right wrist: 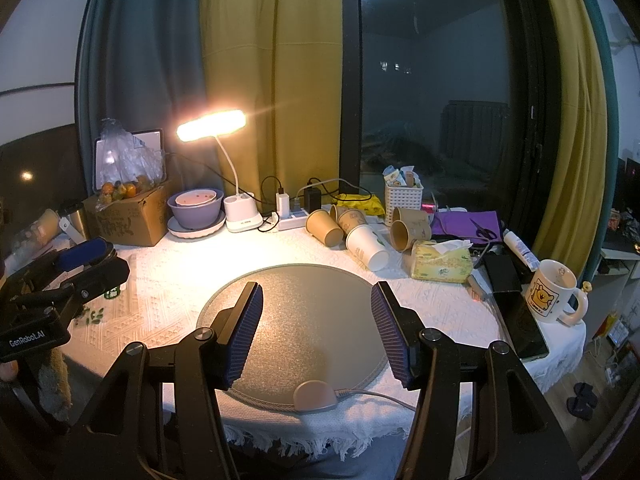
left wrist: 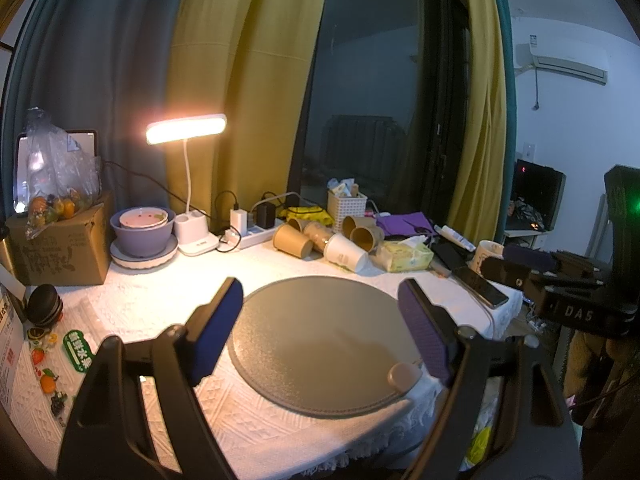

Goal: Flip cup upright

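Several paper cups lie on their sides at the back of the table: a white cup (right wrist: 367,247) (left wrist: 345,253), a brown cup (right wrist: 325,227) (left wrist: 292,240) to its left, and two brown cups (right wrist: 410,229) (left wrist: 362,232) to its right. My left gripper (left wrist: 320,304) is open and empty above the round grey mat (left wrist: 320,344). My right gripper (right wrist: 316,308) is open and empty above the same mat (right wrist: 316,320). Both are well short of the cups. The right gripper shows at the right of the left wrist view (left wrist: 532,268).
A lit desk lamp (right wrist: 212,125), purple bowl (right wrist: 196,208), cardboard box (right wrist: 128,220), power strip (right wrist: 294,218), white basket (right wrist: 403,196), tissue pack (right wrist: 440,266), phone (right wrist: 520,328) and a bear mug (right wrist: 554,292) ring the mat. The table's front edge is just below the grippers.
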Available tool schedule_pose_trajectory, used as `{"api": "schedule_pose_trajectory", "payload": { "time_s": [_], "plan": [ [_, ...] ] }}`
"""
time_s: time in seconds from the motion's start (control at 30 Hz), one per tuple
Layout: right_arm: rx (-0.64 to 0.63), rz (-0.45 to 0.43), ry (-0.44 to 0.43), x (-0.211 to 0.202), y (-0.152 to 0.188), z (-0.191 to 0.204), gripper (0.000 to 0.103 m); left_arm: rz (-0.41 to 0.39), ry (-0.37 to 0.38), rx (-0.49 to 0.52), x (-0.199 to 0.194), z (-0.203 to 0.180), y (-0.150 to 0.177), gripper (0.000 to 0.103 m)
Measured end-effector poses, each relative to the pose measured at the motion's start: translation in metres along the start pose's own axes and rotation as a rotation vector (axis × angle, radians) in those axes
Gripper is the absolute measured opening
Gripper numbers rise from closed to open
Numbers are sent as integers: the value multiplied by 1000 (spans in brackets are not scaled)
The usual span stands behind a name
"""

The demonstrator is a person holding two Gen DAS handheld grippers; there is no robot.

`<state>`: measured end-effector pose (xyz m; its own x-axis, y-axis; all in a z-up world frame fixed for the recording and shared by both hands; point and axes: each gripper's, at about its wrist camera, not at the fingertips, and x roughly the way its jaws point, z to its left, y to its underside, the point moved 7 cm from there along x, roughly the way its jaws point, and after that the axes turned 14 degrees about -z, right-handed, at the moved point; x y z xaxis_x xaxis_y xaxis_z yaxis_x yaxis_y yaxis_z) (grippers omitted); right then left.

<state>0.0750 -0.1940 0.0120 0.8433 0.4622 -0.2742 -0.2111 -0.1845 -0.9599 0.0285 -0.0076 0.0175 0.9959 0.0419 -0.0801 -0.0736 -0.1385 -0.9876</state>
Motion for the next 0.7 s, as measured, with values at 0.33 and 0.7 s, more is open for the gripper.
{"api": "schedule_pose_trajectory", "payload": {
  "time_s": [0.33, 0.7],
  "plan": [
    [1, 1, 0, -1, 0, 2, 59, 2, -1, 3, -1, 1, 0, 81],
    [3, 2, 0, -1, 0, 2, 59, 4, 0, 3, -2, 0, 1, 81]
  ]
}}
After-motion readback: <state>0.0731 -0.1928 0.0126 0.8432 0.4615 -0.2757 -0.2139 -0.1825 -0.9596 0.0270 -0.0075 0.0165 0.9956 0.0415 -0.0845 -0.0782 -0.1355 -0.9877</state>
